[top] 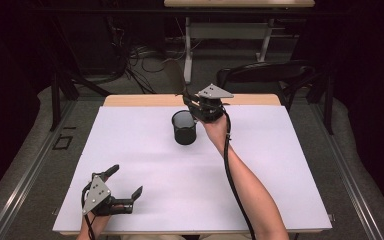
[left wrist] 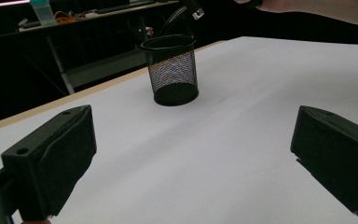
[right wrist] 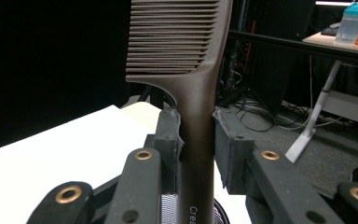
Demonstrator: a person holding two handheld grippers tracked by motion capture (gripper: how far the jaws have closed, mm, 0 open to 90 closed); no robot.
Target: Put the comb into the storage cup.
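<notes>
A dark brown comb stands upright with its teeth at the top, and my right gripper is shut on its handle. In the high view this gripper hovers at the far middle of the table, just right of and above a black mesh cup, with the comb rising up and to the left. The cup stands upright, and its mesh shows under the handle's lower end. My left gripper rests near the front left corner, open, with nothing between its fingers.
A white sheet covers the table, leaving a wooden strip along the far edge. A black chair stands behind the table. Beyond it are a desk, its white legs and cables on the floor. A blue bottle is on that desk.
</notes>
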